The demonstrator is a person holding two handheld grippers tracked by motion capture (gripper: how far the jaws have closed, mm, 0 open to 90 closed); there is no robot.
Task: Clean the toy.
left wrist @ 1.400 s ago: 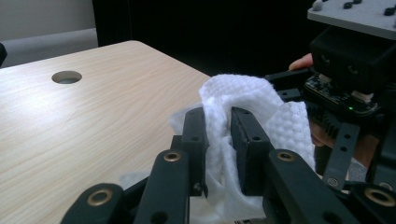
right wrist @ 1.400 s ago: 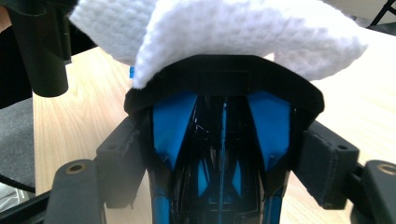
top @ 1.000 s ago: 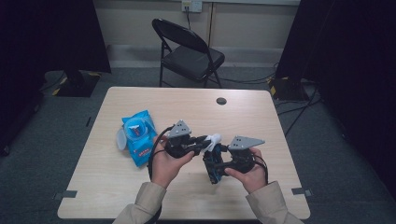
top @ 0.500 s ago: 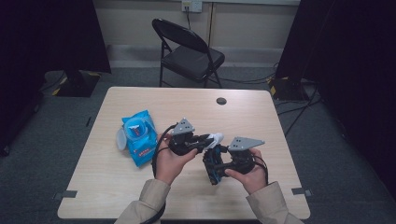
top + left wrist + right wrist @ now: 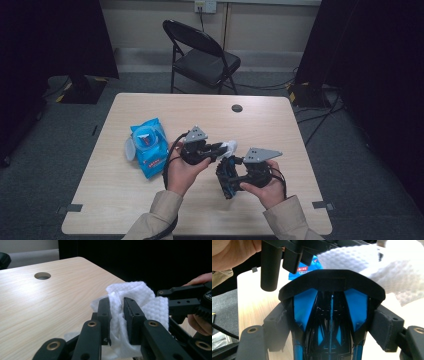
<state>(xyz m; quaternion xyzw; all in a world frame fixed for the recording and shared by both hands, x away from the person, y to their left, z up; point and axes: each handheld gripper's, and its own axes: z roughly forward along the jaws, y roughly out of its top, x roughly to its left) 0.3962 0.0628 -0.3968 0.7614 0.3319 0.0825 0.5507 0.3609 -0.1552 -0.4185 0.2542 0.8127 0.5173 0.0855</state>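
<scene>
My left gripper [image 5: 220, 148] is shut on a crumpled white wipe [image 5: 229, 146], which bulges out between and past its jaws [image 5: 140, 296]. My right gripper [image 5: 228, 179] is shut on a black and blue plastic object [image 5: 226, 181], clamped by its sides [image 5: 332, 310] and held just above the table. The wipe [image 5: 372, 262] hangs over the far upper end of that object, close to it or touching it; contact cannot be made out. Both grippers are held by hands at the middle front of the table.
A blue pack of wipes [image 5: 149, 147] with its lid open lies on the table [image 5: 175, 110] left of the left hand. A round cable hole [image 5: 237, 108] is near the far edge. A black folding chair [image 5: 202, 55] stands beyond the table.
The left gripper with the wipe has edged slightly right, toward the object in the right gripper. The right hand has barely moved.
</scene>
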